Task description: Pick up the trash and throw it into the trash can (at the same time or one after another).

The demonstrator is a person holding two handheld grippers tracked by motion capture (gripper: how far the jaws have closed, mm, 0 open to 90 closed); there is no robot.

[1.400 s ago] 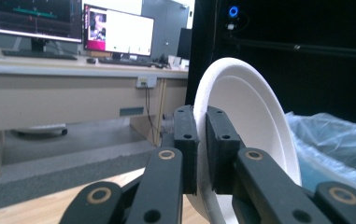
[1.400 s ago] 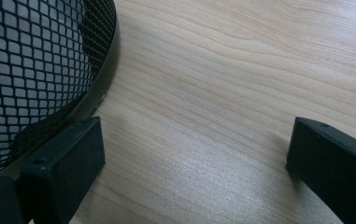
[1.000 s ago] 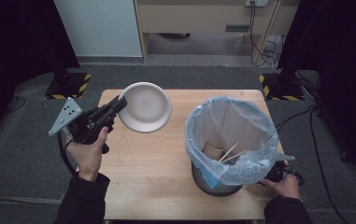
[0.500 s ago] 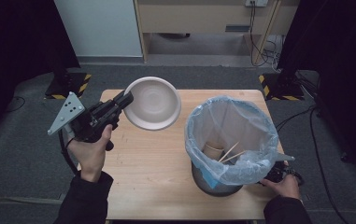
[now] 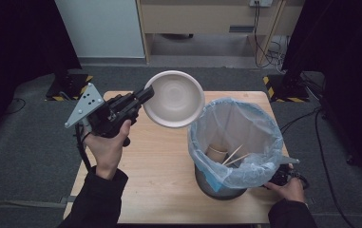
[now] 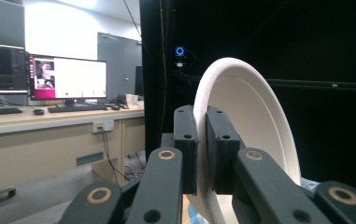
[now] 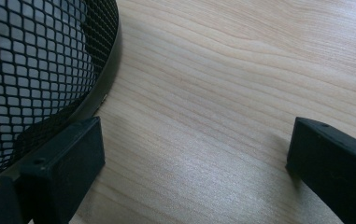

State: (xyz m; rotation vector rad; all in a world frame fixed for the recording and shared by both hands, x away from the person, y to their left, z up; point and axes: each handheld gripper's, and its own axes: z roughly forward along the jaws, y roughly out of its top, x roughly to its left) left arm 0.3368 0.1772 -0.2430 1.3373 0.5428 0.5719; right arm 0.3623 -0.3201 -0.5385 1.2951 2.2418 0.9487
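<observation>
Holding the bowl [image 5: 174, 99] by its rim, your left gripper [image 5: 145, 93] has both jaws clamped on the thin edge, as the left gripper view confirms, where the pads [image 6: 222, 151] pinch the wall of the bowl [image 6: 255, 126]. The bowl hangs tilted in the air above the far half of the table [image 5: 155, 180], just left of the bin [image 5: 235, 142] and a little beyond its rim. Treat the bowl as light and stiff, probably paper or thin pulp; judge it smooth enough to pivot in a one-point grip, and soft enough to crease if squeezed harder. Keep your hold on the rim, near side, and avoid sudden wrist turns. Your right gripper [image 7: 194, 154] rests on the table at the near right foot of the bin, jaws apart, one pad [image 7: 68, 163] just beside the black mesh wall [image 7: 35, 70]; nothing lies between them. Count: one bowl, one bin with one pale blue liner, two grippers. Inside the bin lie one brown cup [image 5: 216, 153] and what look like two thin wooden sticks [image 5: 234, 156].
</observation>
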